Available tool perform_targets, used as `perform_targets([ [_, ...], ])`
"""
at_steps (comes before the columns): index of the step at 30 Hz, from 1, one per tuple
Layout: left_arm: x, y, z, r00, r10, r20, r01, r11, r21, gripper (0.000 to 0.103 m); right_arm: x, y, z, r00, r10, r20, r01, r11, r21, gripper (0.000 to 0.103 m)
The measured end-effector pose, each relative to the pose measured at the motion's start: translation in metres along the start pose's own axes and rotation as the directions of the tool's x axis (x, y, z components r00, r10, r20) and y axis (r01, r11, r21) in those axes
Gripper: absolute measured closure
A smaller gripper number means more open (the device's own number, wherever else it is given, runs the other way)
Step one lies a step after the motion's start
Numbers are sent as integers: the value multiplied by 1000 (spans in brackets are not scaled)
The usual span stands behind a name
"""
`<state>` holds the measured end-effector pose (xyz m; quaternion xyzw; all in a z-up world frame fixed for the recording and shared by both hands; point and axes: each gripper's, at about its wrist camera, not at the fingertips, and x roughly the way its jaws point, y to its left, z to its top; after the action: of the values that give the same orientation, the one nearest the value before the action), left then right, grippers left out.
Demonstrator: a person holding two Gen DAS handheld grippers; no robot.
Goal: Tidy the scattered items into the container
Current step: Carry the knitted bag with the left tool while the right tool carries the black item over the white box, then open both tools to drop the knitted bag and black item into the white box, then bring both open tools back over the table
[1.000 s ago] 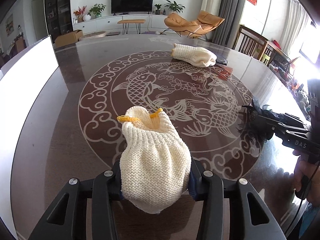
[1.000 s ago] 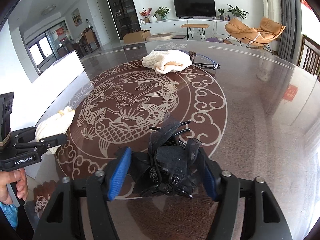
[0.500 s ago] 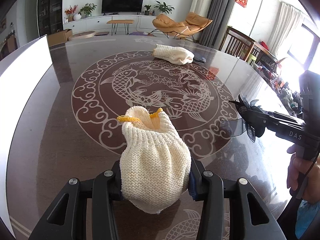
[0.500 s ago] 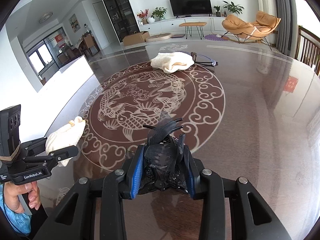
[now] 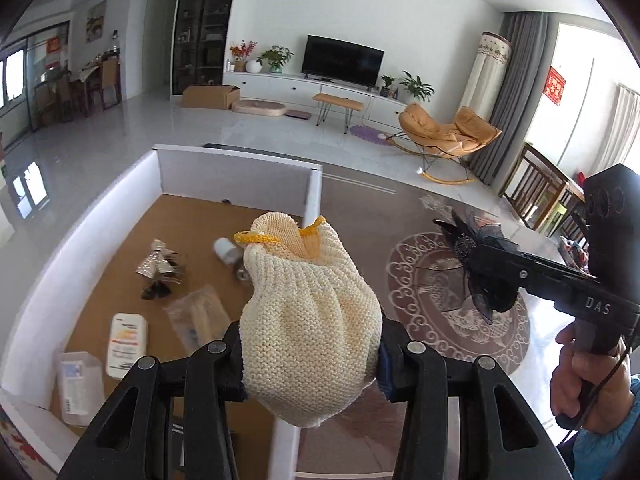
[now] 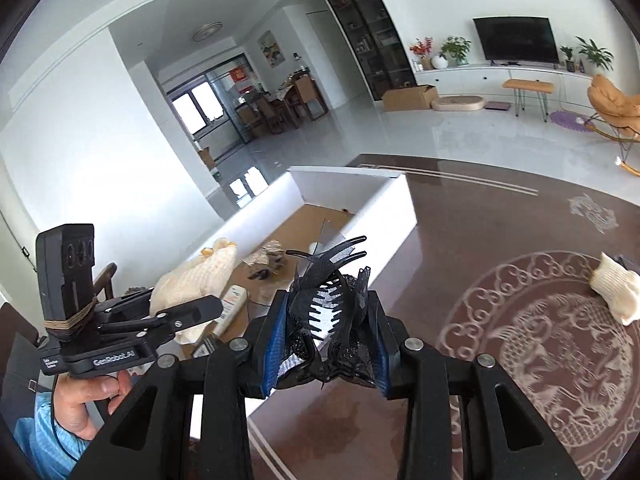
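Note:
My left gripper (image 5: 310, 356) is shut on a cream knitted glove (image 5: 308, 316) with a yellow cuff and holds it in the air over the near right edge of the white box (image 5: 236, 174). The glove also shows in the right wrist view (image 6: 192, 280). My right gripper (image 6: 328, 344) is shut on a black hair claw clip (image 6: 332, 312) and holds it above the table just right of the box (image 6: 356, 196). It also shows in the left wrist view (image 5: 480, 264). A second cream glove (image 6: 614, 292) lies on the table at the far right.
The box has a brown floor holding a white tube (image 5: 128, 344), a clear packet (image 5: 196, 316), a silvery clip (image 5: 160, 270), a small white jar (image 5: 226, 250) and a clear case (image 5: 78, 384). The dark table (image 6: 500, 232) carries a round fish pattern (image 6: 560, 340).
Both grippers have swung left from over the table's fish pattern to the white box, each carrying its item. The box's inside has come into view.

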<state>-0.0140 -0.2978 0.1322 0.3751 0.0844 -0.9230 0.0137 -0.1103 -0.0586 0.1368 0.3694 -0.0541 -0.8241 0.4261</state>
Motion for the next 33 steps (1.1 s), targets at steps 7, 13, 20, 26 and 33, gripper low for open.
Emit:
perform_targets([
  [7, 36, 123, 11, 979, 146, -142, -162, 981, -108, 58, 129, 92, 19, 989, 5, -147, -27, 989, -144, 66],
  [13, 77, 155, -7, 950, 179, -257, -219, 966, -137, 47, 198, 94, 2, 967, -48, -250, 21, 994, -108, 63],
  [20, 80, 150, -15, 936, 227, -268, -263, 959, -104, 39, 198, 69, -7, 968, 15, -252, -11, 1000, 21, 44],
  [26, 48, 101, -2, 962, 200, -184, -214, 975, -55, 38, 140, 63, -6, 991, 4, -136, -7, 1000, -18, 43],
  [33, 11, -36, -11, 997, 31, -75, -22, 992, 121, 14, 32, -18, -95, 945, -322, -59, 303, 928, -219, 43],
])
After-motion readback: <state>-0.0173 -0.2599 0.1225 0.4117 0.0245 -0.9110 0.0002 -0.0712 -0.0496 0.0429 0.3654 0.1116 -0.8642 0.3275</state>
